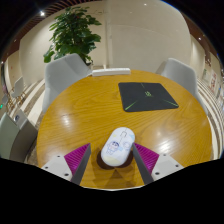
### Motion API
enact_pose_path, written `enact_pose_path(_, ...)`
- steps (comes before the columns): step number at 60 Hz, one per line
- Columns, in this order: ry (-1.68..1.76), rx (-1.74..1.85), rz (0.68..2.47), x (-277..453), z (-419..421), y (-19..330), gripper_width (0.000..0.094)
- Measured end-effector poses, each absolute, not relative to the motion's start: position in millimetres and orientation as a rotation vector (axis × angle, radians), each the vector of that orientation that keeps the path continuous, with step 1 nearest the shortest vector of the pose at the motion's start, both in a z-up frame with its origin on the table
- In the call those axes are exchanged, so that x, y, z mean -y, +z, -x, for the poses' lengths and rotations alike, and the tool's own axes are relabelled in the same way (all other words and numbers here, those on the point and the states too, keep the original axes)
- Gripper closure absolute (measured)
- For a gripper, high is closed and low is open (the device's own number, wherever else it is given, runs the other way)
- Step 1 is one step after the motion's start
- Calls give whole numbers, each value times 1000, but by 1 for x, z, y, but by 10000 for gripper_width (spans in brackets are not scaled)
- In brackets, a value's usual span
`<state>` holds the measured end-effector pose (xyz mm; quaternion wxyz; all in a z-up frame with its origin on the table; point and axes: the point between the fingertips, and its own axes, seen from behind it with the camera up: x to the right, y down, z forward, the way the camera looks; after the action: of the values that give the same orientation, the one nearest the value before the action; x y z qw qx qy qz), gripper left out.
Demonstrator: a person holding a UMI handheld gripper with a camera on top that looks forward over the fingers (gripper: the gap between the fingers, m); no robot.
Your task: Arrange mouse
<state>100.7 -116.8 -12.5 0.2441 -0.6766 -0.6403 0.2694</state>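
Note:
A white mouse [118, 146] with a printed pattern lies on the round wooden table [80, 110], between and slightly ahead of my gripper's [112, 158] fingers. The magenta pads [77, 156] stand apart at either side of it with gaps showing. The mouse rests on the table; the gripper is open. A black mouse pad [147, 95] lies farther off on the table, beyond and to the right of the mouse.
Grey chairs [66, 70] stand around the table's far side and left. A potted green plant [73, 34] stands behind the chairs by a curved wall. The table's near edge lies just below the fingers.

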Motion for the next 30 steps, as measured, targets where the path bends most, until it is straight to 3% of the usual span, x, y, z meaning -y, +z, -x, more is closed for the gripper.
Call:
enact_pose_path(4,726,1765,1830,117,-89,-14,97)
enact_pose_path(10,702,1781,1807,117,-78,-16,234)
enact_pose_path(13,697,1795,1785,120,-72,-17,452)
enact_pose_path(20,677,1843,1742,126,-66,-13,516)
enact_pose_path(30,788,1802,1644,119,-15,46,547)
